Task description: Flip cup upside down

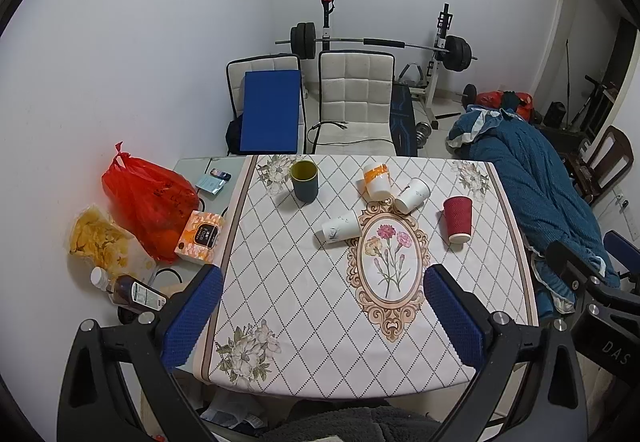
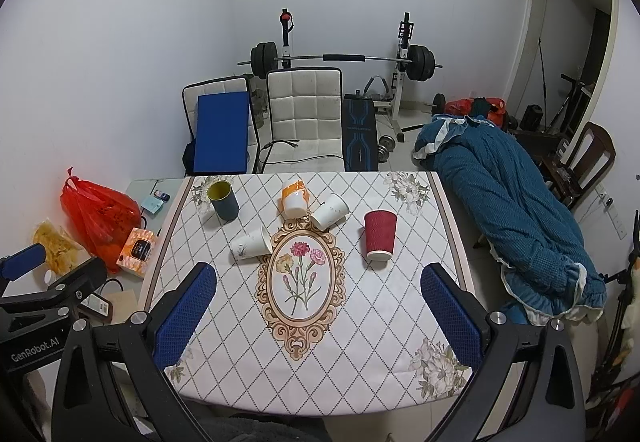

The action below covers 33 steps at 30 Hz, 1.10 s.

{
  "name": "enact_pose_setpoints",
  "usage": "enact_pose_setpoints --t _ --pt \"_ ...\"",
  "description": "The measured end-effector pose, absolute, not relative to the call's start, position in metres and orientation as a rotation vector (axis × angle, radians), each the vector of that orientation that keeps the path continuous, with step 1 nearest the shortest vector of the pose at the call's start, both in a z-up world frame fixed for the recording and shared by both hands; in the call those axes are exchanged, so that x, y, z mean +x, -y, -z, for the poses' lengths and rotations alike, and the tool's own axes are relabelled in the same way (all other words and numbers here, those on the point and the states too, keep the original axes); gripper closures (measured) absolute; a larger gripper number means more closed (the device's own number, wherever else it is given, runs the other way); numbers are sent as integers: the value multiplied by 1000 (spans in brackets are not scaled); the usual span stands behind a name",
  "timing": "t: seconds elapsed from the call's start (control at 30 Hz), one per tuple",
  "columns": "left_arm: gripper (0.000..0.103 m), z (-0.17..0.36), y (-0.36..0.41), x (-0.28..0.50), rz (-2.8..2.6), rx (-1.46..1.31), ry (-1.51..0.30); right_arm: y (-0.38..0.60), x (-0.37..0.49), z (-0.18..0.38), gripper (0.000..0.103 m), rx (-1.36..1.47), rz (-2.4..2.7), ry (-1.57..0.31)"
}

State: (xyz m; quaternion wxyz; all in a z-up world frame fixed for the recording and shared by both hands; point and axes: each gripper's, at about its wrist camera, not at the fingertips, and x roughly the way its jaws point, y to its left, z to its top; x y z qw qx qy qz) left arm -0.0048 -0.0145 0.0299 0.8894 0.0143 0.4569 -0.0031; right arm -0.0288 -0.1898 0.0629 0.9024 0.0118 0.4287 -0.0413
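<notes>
Green cup (image 1: 304,180), upright, mouth up, near table's (image 1: 280,302) far-left corner; our left gripper (image 1: 322,316) nearer, both grippers' fingers spread, empty

Left tool (image 1: 323,316) — two black plastic arms with triangular cut-outs, silver round screws at the joints, and blue dimpled pads (image 1: 192,316) at 9 and 3 o'clock. Right tool (image 2: 318,314) has the same build. White lettering "GenRobot.AI" marks the black body at 8 o'clock in the right view.
</notes>
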Motion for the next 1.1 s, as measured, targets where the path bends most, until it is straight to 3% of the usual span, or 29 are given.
enact_pose_setpoints --t 0.33,1.1 --pt "0 3 20 18 -54 29 -1007 199 -9 -40 0 44 68 -945" --pt "0 192 -4 99 -171 56 -1315 215 43 242 0 42 8 -1488"
